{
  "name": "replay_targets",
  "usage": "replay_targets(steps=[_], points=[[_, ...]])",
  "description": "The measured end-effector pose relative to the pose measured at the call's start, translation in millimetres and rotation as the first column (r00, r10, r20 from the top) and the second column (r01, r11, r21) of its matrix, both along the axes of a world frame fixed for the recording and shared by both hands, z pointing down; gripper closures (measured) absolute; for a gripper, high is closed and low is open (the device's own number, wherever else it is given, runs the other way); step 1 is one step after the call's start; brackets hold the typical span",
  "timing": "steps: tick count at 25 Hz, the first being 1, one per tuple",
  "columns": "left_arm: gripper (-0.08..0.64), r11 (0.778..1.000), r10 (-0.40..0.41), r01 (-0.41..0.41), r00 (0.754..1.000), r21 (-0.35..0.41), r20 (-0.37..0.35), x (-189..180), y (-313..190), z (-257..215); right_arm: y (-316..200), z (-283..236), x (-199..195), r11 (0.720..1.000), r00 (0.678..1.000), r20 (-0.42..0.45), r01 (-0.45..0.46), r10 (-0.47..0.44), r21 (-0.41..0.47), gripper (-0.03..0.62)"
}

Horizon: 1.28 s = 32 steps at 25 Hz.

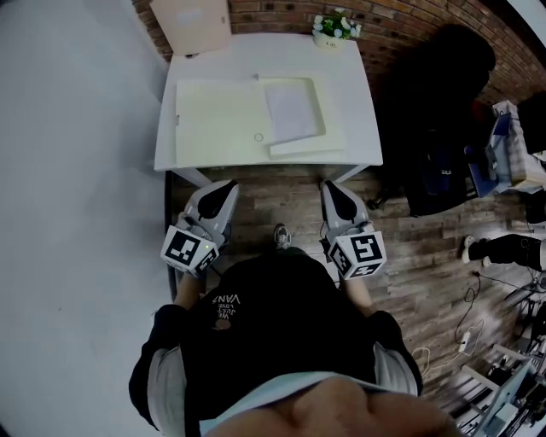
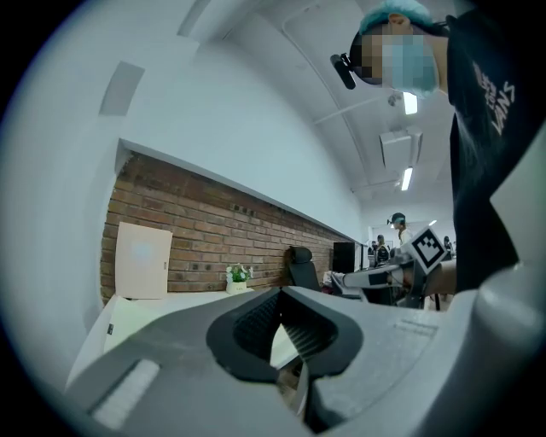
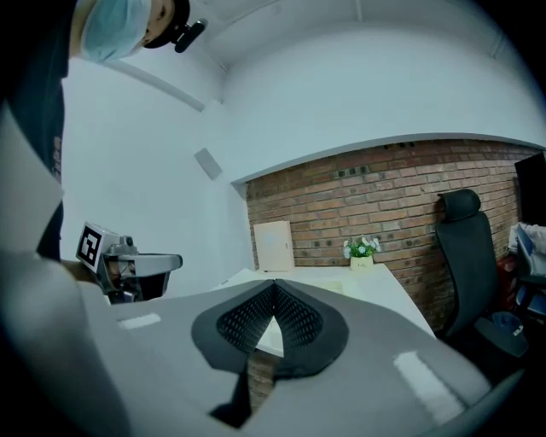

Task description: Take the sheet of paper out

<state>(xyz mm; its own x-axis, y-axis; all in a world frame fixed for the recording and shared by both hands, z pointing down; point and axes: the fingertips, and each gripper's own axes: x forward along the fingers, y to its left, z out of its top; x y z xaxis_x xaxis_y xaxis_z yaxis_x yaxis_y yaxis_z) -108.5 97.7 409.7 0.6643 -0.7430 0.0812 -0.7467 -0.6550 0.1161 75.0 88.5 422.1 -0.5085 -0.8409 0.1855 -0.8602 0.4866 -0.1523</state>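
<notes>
while their jaws sit pinched together on nothing, the left gripper [image 1: 225,189] and right gripper [image 1: 333,189] hang just off the near edge of the white table [image 1: 354,102]; the sheet of paper [image 1: 290,111] lies in the right half of the open pale box [image 1: 217,119].

white table [image 1: 354,111] against red brick wall [image 1: 409,26], dark wood plank floor [image 1: 281,201], black office chair [image 3: 461,247], pale wall [image 3: 341,102]

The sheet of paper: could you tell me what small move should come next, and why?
Probably move the right gripper forward and open it: it and the left gripper are shut, short of the table, and the sheet of paper lies in the open tray.
</notes>
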Motion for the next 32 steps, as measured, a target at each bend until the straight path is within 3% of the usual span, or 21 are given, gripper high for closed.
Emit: replay_targets(steps=[5,14,20,25,32], points=[[0.558,1.000,-0.017,0.017,1.000,0.006,0.022,12.4,-28.6,7.9,-33.8,3.2,12.0,0.999,0.999,-0.001,0.035,-0.035,-0.002,0.594],[0.558,0.993,-0.104,0.103,0.995,-0.065,-0.007,35.7,-68.5,8.1,-76.8,7.0,33.5,0.996,0.996,0.013,0.093,-0.093,-0.017,0.594],[0.558,0.994,-0.103,0.103,0.995,-0.048,0.000,43.9,-83.6,14.2,-95.4,14.3,40.4,0.993,0.993,0.029,0.112,-0.111,-0.027,0.594],[0.558,0.984,-0.137,0.136,0.991,-0.115,-0.004,36.3,-99.2,28.1,-103.8,20.6,39.6,0.992,0.993,0.033,0.118,-0.117,-0.041,0.594],[0.558,0.967,-0.148,0.126,0.985,-0.223,-0.087,24.4,-138.6,45.6,-125.1,18.2,38.3,0.997,0.997,0.026,0.068,-0.067,-0.041,0.594]])
